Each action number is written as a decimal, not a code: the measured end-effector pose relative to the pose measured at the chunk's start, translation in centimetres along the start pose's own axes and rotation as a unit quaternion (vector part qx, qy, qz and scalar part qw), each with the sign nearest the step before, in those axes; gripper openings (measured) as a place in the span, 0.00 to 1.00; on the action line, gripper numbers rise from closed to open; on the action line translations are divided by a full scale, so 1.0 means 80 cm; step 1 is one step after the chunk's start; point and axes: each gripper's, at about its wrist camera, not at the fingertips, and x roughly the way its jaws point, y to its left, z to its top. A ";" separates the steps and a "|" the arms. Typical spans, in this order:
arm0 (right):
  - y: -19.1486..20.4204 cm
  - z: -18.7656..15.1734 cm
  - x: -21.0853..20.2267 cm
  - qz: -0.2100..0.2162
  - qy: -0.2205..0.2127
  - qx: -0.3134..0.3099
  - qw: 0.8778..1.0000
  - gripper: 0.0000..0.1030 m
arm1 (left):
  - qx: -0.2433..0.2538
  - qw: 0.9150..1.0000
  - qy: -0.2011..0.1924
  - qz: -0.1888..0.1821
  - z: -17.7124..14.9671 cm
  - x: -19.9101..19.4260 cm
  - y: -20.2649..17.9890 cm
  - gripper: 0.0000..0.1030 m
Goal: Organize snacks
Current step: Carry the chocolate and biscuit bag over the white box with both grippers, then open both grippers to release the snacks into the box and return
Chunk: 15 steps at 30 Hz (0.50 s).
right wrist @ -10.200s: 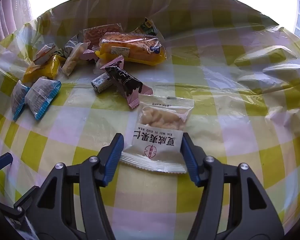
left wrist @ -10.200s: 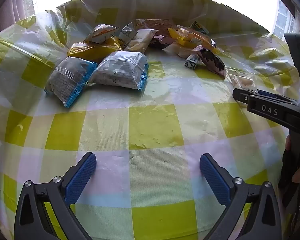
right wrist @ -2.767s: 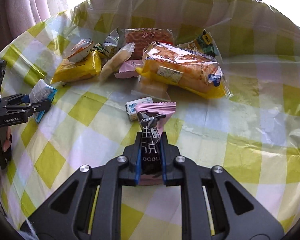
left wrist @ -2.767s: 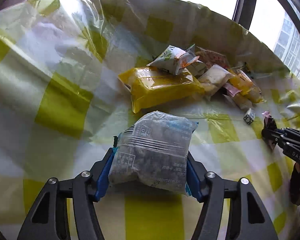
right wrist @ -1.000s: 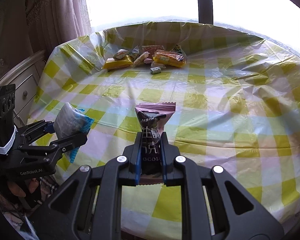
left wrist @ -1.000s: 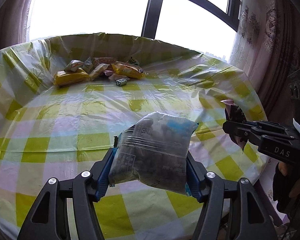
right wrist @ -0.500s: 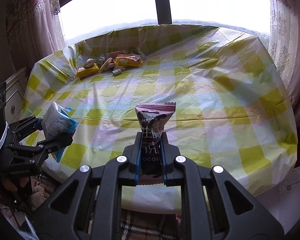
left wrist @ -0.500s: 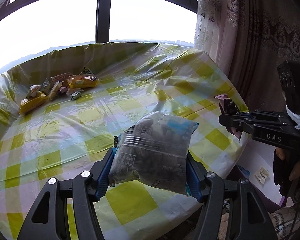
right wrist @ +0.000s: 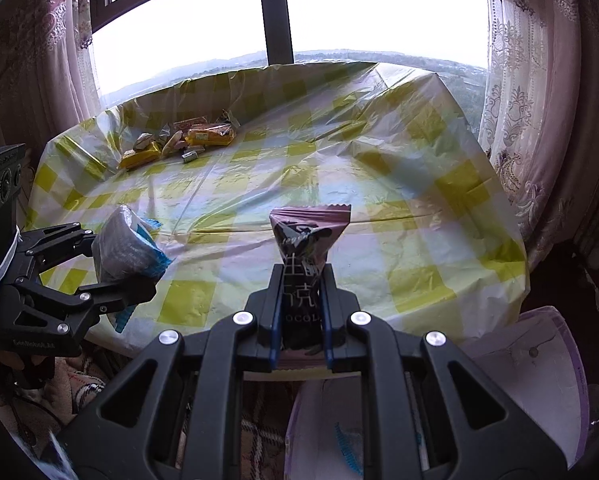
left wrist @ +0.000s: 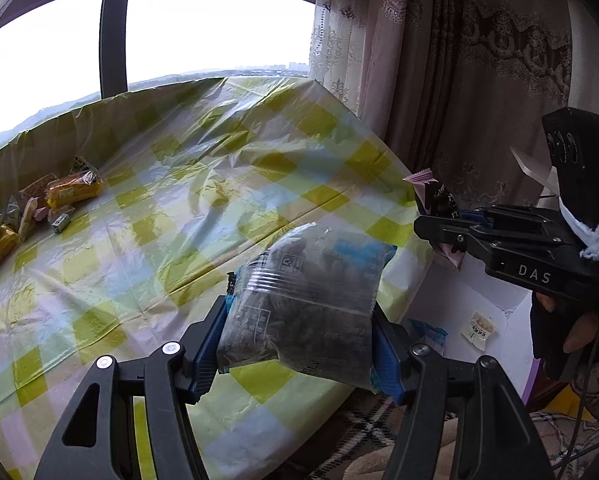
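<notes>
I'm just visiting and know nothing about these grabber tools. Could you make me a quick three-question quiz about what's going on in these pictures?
1. True or false: the left gripper is empty.
2. What does the right gripper pinch: A) a yellow pack, B) a pink and dark chocolate wrapper, C) nothing?
3. Where does the white box stand: on the checked table or beside it, lower down?

Key: 1. False, it grips a clear and blue snack bag. 2. B. 3. Beside it, lower down.

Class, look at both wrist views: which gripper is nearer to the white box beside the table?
Right. The right gripper, shut on the chocolate packet, hangs directly above the white box. The left gripper, holding the grey-blue packet, is over the table edge, beside the box.
</notes>
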 end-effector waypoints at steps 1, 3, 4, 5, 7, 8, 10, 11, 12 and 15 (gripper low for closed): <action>-0.006 -0.003 -0.005 -0.005 -0.001 0.003 1.000 0.18 | 0.006 1.000 0.007 -0.010 0.003 0.006 -0.009 0.63; -0.020 -0.010 -0.015 -0.016 0.000 0.009 1.000 0.18 | 0.019 0.999 0.021 -0.029 0.007 0.019 -0.028 0.63; -0.027 -0.014 -0.020 -0.023 0.001 0.011 1.000 0.18 | 0.028 0.999 0.027 -0.036 0.008 0.026 -0.039 0.63; -0.036 -0.018 -0.024 -0.029 0.004 0.014 0.999 0.18 | 0.040 0.998 0.034 -0.044 0.010 0.032 -0.051 0.63; -0.051 -0.028 -0.032 -0.041 0.011 0.020 0.999 0.18 | 0.066 0.995 0.046 -0.057 0.012 0.046 -0.077 0.63; -0.060 -0.033 -0.036 -0.048 0.015 0.024 0.998 0.19 | 0.078 0.993 0.052 -0.065 0.013 0.053 -0.090 0.63; -0.079 -0.043 -0.041 -0.063 0.024 0.035 0.997 0.19 | 0.101 0.990 0.063 -0.078 0.015 0.065 -0.114 0.63; -0.088 -0.049 -0.044 -0.071 0.029 0.041 0.996 0.19 | 0.114 0.988 0.068 -0.084 0.017 0.071 -0.126 0.63; -0.097 -0.054 -0.046 -0.078 0.033 0.047 0.995 0.19 | 0.124 0.986 0.071 -0.089 0.018 0.076 -0.136 0.63; -0.120 -0.068 -0.051 -0.097 0.048 0.065 0.992 0.19 | 0.136 0.981 0.082 -0.111 0.022 0.090 -0.161 0.63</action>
